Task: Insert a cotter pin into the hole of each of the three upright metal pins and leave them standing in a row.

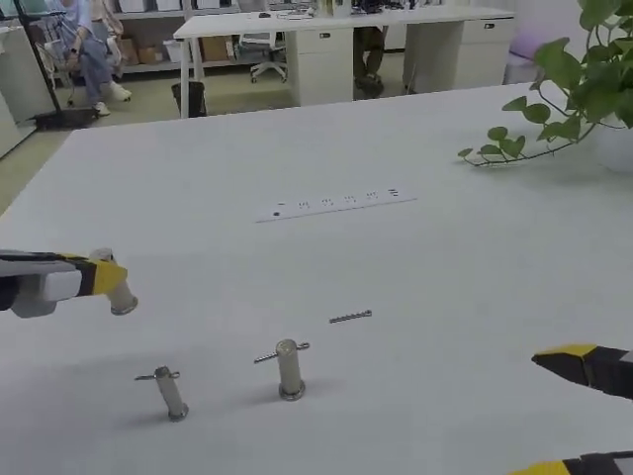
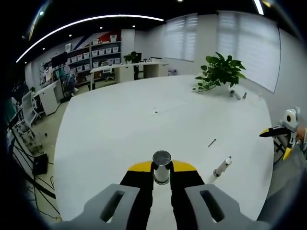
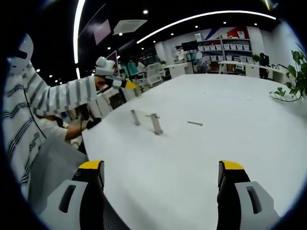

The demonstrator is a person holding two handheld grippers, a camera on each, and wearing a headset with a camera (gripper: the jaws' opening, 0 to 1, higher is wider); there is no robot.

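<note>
metal pin (image 2: 161, 160) btwn L gripper (image 2: 161, 170) jaws, upright

A broad white workbench (image 1: 475, 297) runs across an open-plan workshop. In the head view, a trailing leafy plant (image 1: 579, 84) in a white pot (image 1: 615, 146) stands on the bench's far corner at 2 o'clock. A pale strip with small dark marks (image 1: 336, 203) lies flat on the top at 12 o'clock. Beyond the bench is a long white desk (image 1: 396, 25), with an office chair (image 1: 259, 49) and a dark bin (image 1: 188, 97) at 11 o'clock, where a person (image 1: 89, 45) sits. In the left gripper view, shelves of white boxes (image 2: 103, 48) line the wall at 11 o'clock and blinds (image 2: 240, 40) cover windows at 1 o'clock.
</note>
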